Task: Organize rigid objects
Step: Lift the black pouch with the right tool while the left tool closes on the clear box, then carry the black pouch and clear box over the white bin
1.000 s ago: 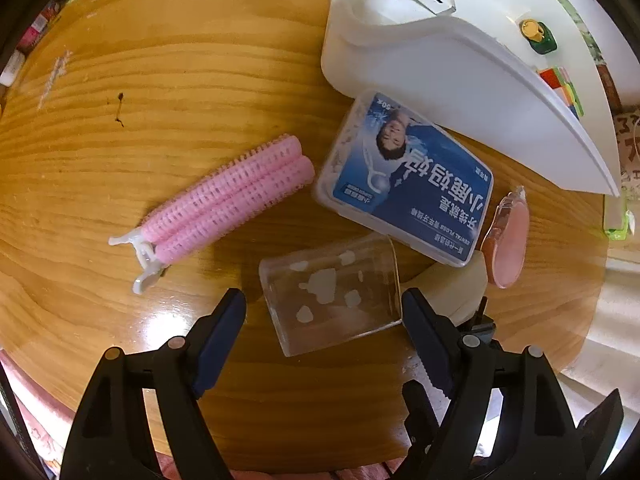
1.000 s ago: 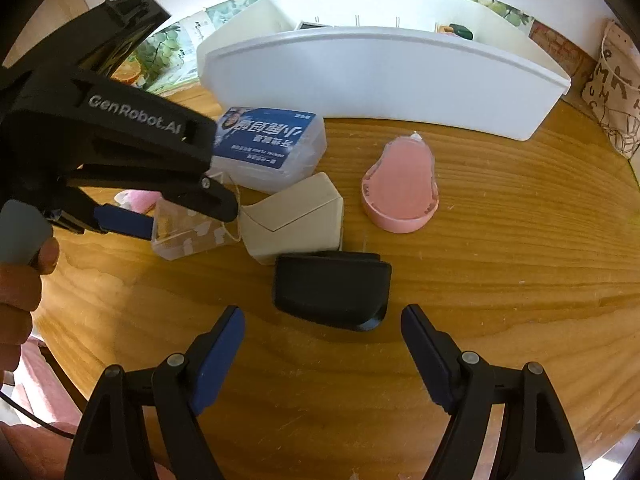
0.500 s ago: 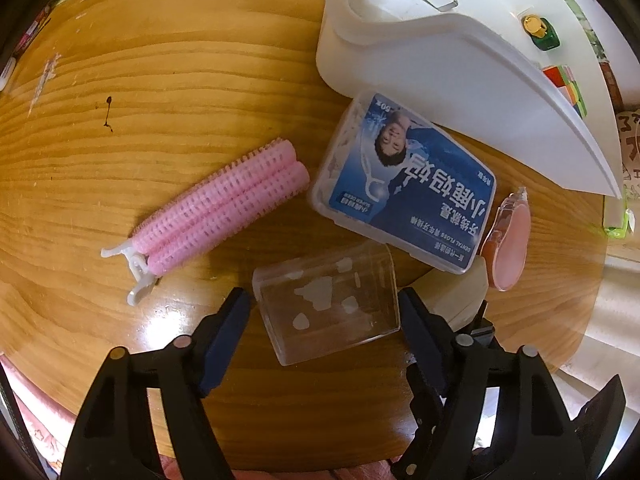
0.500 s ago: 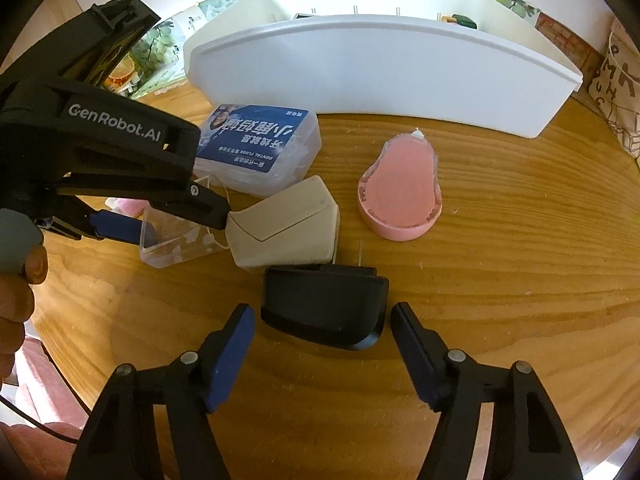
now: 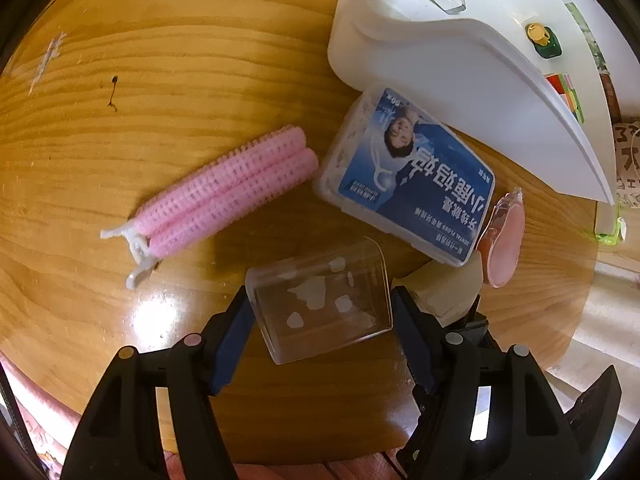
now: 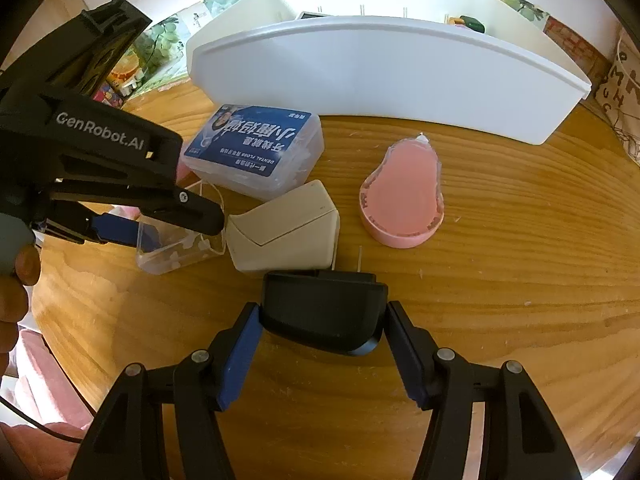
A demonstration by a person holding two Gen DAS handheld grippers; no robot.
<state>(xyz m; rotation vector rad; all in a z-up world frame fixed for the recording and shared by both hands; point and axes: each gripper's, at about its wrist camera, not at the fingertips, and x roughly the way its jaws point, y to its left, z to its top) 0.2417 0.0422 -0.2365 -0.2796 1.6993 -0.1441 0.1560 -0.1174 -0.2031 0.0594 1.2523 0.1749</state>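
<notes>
While both claws pointed steeply down at the wooden worktop point(image 6: 500, 280), each already had its own thing between its fingers. The left claw point(image 5: 320, 320) was closing on a clear plastic box point(image 5: 320, 304), which lay straight ahead of it between the blue pads; the pads stood at the box's two short ends, so its long axis ran across from pad to pad, though I could not tell whether they were pressing yet. The right claw point(image 6: 322, 332) was narrowing likewise on a black case point(image 6: 324, 312), again broadside on, its long axis spanning the gap and its ends just at the pads. Each thing lay nearest the hand that had it framed, so neither arm needed to cross the other.

By count, there was one clear box, one black case, one beige wedge-shaped case point(image 6: 284, 232) touching the black one's far edge, one blue-labelled dental floss box point(image 5: 404, 184), one pink correction-tape dispenser point(image 6: 404, 196), and one pair of pink hair rollers point(image 5: 224, 192) clipped together, off to the left. One long white tray point(image 6: 380, 72) stood at the back, holding a few small things too far off to count
</notes>
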